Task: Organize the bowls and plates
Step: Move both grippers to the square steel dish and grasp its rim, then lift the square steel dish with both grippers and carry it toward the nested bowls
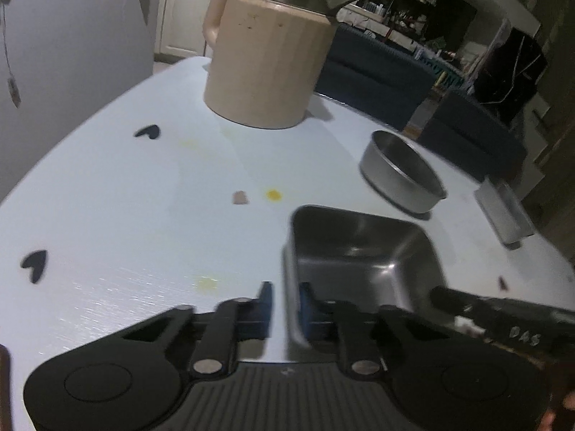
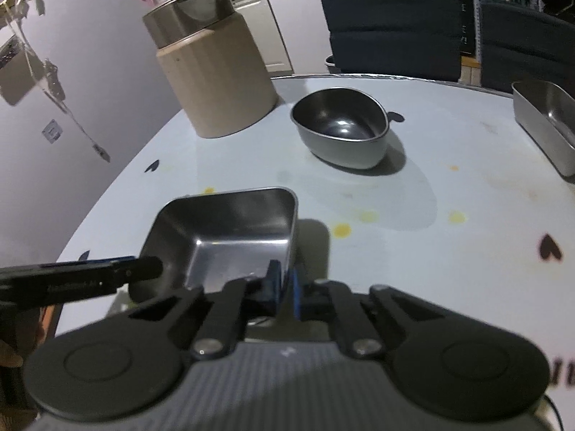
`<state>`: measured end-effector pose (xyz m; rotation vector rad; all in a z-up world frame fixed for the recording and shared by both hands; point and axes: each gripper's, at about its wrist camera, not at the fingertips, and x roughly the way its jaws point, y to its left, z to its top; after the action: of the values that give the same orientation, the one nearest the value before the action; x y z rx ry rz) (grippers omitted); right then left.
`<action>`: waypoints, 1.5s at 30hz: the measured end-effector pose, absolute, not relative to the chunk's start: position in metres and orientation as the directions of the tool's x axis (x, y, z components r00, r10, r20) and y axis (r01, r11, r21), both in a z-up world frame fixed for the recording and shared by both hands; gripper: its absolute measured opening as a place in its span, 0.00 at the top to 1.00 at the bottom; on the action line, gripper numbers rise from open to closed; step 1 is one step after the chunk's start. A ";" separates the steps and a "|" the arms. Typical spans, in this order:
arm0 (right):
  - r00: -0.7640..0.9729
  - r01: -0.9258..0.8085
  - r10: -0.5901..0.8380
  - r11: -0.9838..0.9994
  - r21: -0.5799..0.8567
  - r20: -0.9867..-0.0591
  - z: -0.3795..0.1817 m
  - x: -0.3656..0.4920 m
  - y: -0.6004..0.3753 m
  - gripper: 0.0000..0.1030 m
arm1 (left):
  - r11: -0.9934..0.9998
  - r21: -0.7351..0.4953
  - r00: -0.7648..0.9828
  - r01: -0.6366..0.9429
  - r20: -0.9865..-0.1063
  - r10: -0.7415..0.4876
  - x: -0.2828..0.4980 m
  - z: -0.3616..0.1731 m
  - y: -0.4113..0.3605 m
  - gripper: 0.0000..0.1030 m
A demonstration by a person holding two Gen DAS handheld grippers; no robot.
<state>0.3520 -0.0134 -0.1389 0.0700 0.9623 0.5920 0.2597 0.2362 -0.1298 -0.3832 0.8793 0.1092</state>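
Observation:
A square steel bowl [image 1: 363,262] [image 2: 230,230] sits on the pale blue table [image 1: 125,215] close in front of both grippers. In the left wrist view my left gripper [image 1: 285,305] is shut on the bowl's left wall, with one blue pad on either side of it. In the right wrist view my right gripper [image 2: 285,283] is shut on the opposite wall near its corner. Each gripper's black finger reaches into the other's view. A round steel bowl [image 1: 402,176] [image 2: 345,129] stands empty farther back. A rectangular steel tray [image 2: 542,118] lies at the right edge.
A tall beige jug with a steel top [image 1: 269,61] [image 2: 215,75] stands at the back left of the table. Dark blue chairs [image 2: 395,32] line the far side. A grey wall [image 2: 90,107] with hanging items runs along the left. Yellow spots mark the tabletop.

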 end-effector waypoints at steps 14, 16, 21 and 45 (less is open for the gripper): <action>0.476 -0.455 0.532 0.831 0.321 -0.700 -0.119 0.343 -0.026 0.94 | 0.935 -0.268 0.705 -0.231 -0.708 -0.029 0.245 -0.088 0.209 0.96; 0.494 -0.447 0.534 0.833 0.327 -0.686 -0.110 0.338 -0.036 0.94 | 0.938 -0.270 0.720 -0.216 -0.693 -0.034 0.241 -0.078 0.200 0.96; 0.531 -0.427 0.541 0.836 0.345 -0.653 -0.086 0.324 -0.069 0.94 | 0.937 -0.308 0.760 -0.167 -0.645 -0.077 0.229 -0.054 0.172 0.95; 0.719 -0.151 0.300 0.948 0.281 -0.627 -0.046 0.243 -0.259 0.94 | 0.907 -0.394 0.720 0.145 -0.586 -0.370 0.220 -0.039 -0.023 0.94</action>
<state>0.2429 -0.2593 -0.0462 0.2166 0.7280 0.2514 0.2203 -0.0230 -0.0387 -0.3346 0.7132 -0.2909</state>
